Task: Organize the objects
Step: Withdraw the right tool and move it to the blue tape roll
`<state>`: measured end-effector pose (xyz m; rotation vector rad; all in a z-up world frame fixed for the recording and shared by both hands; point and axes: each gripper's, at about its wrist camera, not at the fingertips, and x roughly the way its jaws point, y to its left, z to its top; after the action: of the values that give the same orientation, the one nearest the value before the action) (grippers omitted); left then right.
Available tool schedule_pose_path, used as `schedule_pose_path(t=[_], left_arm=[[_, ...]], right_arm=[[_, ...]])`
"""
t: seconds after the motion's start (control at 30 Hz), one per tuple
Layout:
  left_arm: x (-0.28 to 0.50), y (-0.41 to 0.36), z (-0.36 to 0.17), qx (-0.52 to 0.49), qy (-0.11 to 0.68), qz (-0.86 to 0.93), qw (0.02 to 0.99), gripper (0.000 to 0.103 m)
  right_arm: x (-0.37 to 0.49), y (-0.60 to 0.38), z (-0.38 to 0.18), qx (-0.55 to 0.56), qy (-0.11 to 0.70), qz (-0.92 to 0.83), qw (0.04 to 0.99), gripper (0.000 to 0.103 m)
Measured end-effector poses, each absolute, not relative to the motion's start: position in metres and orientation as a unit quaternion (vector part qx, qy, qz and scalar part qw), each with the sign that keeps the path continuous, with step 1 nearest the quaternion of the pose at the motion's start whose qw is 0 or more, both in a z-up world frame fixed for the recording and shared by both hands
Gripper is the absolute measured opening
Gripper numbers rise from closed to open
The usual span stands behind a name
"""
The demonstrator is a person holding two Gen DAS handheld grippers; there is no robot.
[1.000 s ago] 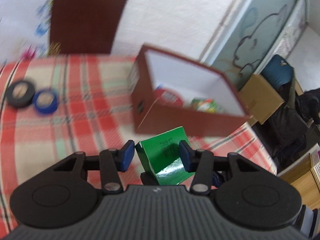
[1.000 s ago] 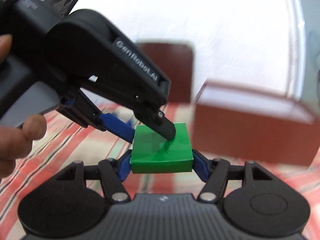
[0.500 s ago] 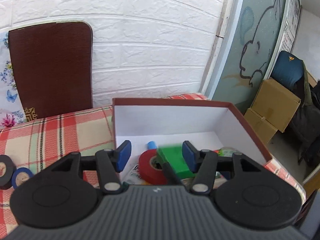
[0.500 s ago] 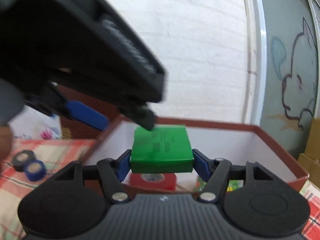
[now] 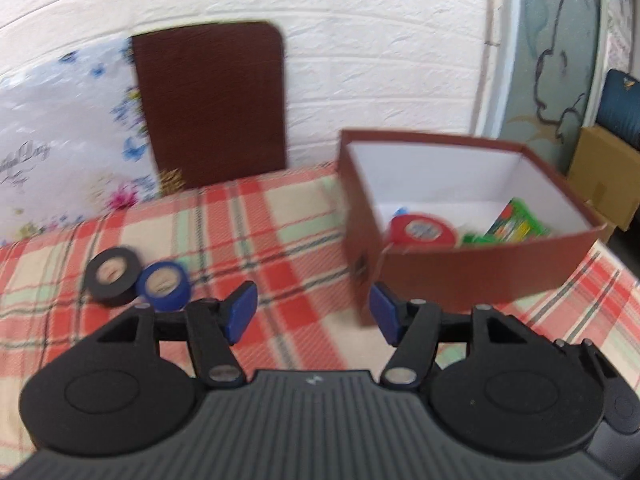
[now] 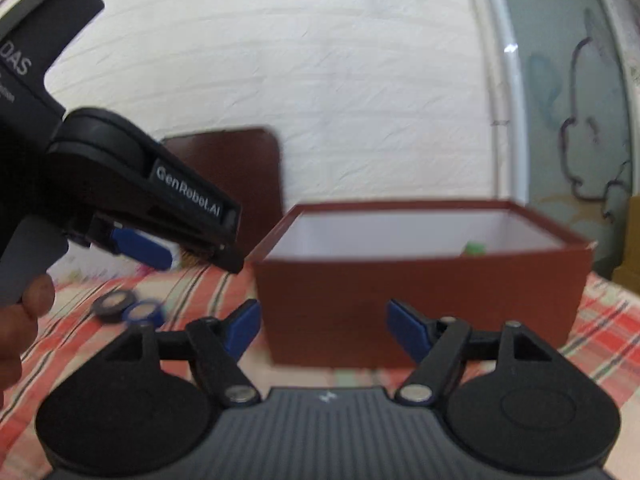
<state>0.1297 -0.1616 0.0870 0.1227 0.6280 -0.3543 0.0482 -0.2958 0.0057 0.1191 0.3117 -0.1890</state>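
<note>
A brown box with a white inside stands on the checked tablecloth. In it lie a red tape roll, a green box and a green packet. A black tape roll and a blue tape roll lie left of the box. My left gripper is open and empty, in front of the box's near left corner. My right gripper is open and empty in front of the brown box. The left gripper also shows in the right wrist view.
A brown chair back stands behind the table against a white brick wall. A floral cloth hangs at the left. Cardboard boxes sit on the floor at the right.
The right gripper has opened and let go of the green box, which now lies in the brown box. Both grippers have drawn back from over the box.
</note>
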Motion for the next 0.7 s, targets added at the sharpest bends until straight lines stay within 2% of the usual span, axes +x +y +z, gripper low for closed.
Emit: schedule_pose_path(t=[0.3,0.53,0.63,0.7], left_arm=[[0.129,-0.081,0.039,0.055,0.376,-0.075,0.922,0.064],[0.131,-0.036,0.018,0.045,0.390,-0.030,0.919,0.065],[0.129,-0.025,0.014,0.040,0.383,-0.025,0.923,0.071],[0.129,-0.022,0.014,0.042,0.378,-0.024,0.925,0.072]], right_arm=[[0.077,-0.238,-0.020,0.046,0.281,-0.005,0.959,0.072],[0.079,-0.200,-0.026,-0.009,0.315,0.015,0.949,0.072],[0.076,-0.194,-0.025,-0.021,0.316,0.012,0.949,0.073],[0.075,-0.193,-0.024,-0.024,0.316,0.009,0.948,0.074]])
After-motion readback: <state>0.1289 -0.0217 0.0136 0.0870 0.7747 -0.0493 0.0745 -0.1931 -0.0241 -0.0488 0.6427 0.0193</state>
